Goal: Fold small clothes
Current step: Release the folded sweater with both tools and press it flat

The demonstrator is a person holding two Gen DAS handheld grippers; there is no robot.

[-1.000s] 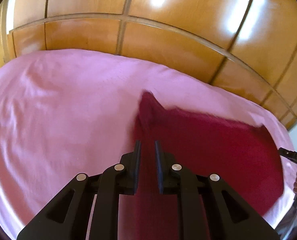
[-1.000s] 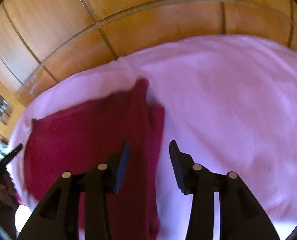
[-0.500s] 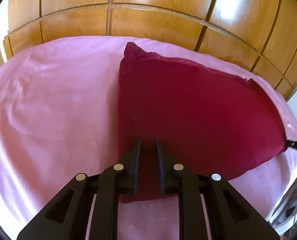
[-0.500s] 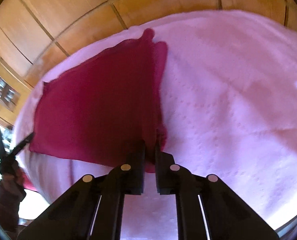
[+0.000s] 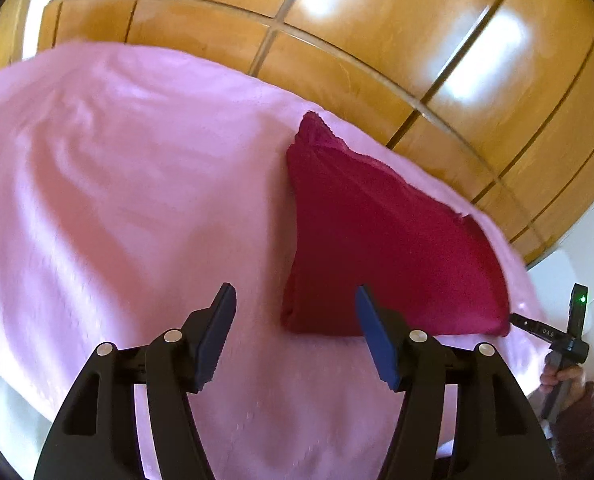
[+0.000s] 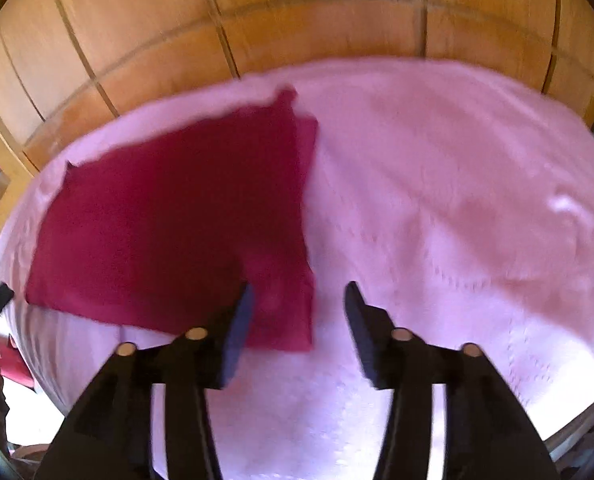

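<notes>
A dark red cloth (image 5: 381,240) lies folded flat on the pink bed cover (image 5: 117,200). My left gripper (image 5: 293,320) is open and empty, raised just before the cloth's near left corner. In the right wrist view the same cloth (image 6: 169,220) lies to the left, and my right gripper (image 6: 299,308) is open and empty above its near right corner. The right gripper also shows at the far right of the left wrist view (image 5: 553,332), by the cloth's other near corner.
Wooden wardrobe panels (image 5: 377,40) stand behind the bed. The pink cover (image 6: 457,200) spreads wide to the right of the cloth, with a raised wrinkle (image 6: 557,280) at the right. The bed's near edge runs just below both grippers.
Both grippers were shut on the cloth's near corners half a second ago. Both have opened, let go and drawn back. The cloth now rests flat on the cover.
</notes>
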